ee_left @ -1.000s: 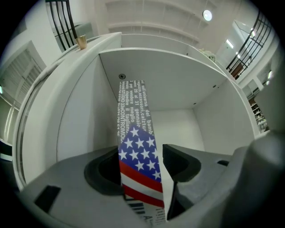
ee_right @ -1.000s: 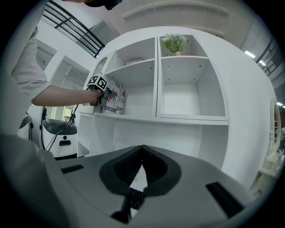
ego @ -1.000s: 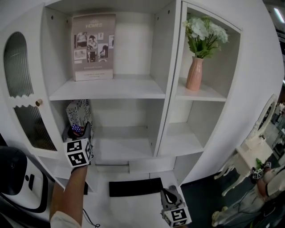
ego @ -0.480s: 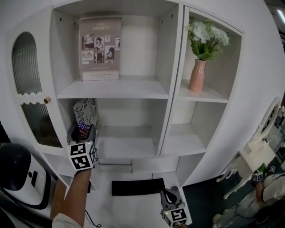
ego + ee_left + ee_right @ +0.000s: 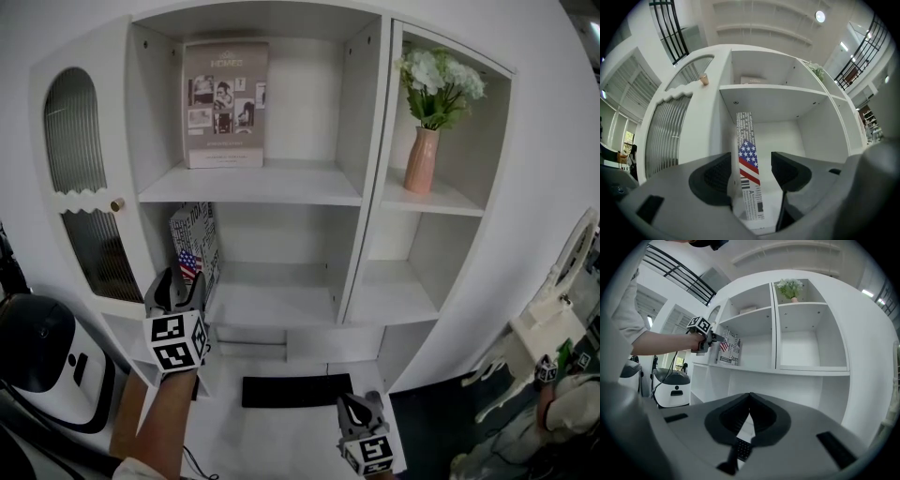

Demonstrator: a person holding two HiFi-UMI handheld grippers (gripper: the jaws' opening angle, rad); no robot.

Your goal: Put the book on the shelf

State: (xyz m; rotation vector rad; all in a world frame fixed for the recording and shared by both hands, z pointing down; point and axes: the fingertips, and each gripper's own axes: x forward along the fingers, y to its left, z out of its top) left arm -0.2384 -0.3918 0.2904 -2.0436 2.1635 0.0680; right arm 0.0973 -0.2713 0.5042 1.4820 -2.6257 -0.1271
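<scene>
And there's the book [image 5: 194,246], standing on end on the middle shelf [image 5: 272,305] of the white cabinet [image 5: 370,187]. It is tucked just beside the left wall of its compartment, with the stars-and-stripes patch on its spine facing out.

The left gripper [image 5: 180,286] hangs right in front of it, fingers [image 5: 790,171] spread apart with the spine lined up between them. There's clear daylight on the right-hand side, so nothing is being squeezed (whether the left finger brushes the cover, I can't tell from here).

Down low, the right gripper [image 5: 357,408] sits well apart from the shelves, over the floor near the black mat [image 5: 295,389]. Its fingers [image 5: 761,420] are pressed together with nothing held.

One shelf up, a grey magazine [image 5: 225,103] stands face-out against the back panel. In the right-hand column, a pink vase [image 5: 422,159] of white flowers [image 5: 436,75] stands on the upper shelf. To the left is the arched door [image 5: 80,187] with ribbed glass, its small knob [image 5: 117,204] near the book's compartment. A black-and-white appliance [image 5: 42,352] squats on the floor at far left.
</scene>
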